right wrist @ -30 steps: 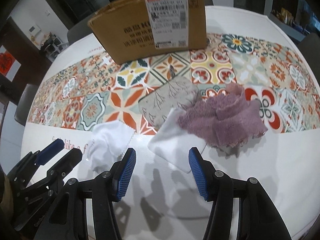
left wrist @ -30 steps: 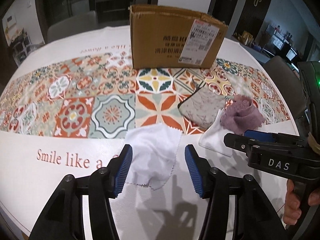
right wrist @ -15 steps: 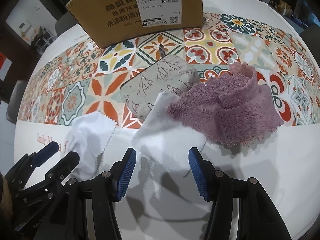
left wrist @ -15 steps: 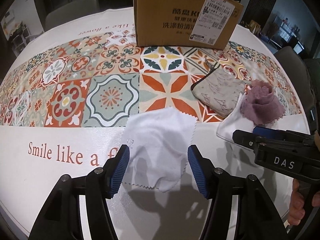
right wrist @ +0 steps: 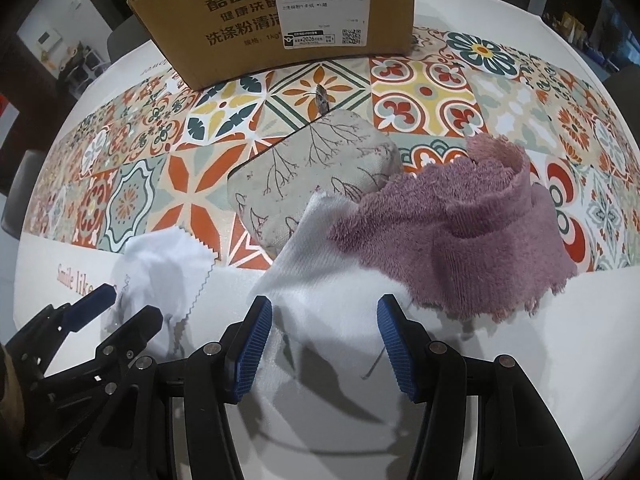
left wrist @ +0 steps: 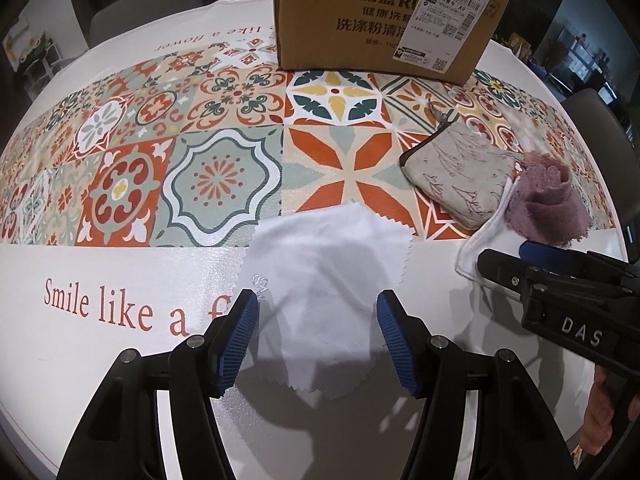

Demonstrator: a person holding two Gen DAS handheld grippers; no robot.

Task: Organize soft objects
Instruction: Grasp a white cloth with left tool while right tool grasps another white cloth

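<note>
left tongs [left wrist: 318,338] agape over white cloth [left wrist: 324,280] | right tongs [right wrist: 324,342] agape over towel [right wrist: 320,280], contact unclear

Bright overhead light, sharp shadows, strong fisheye-warped dark edges.

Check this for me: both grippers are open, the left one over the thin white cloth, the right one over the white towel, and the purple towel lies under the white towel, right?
Only the stacking is wrong: in the right wrist view, the purple towel lies on top of the white towel.
</note>
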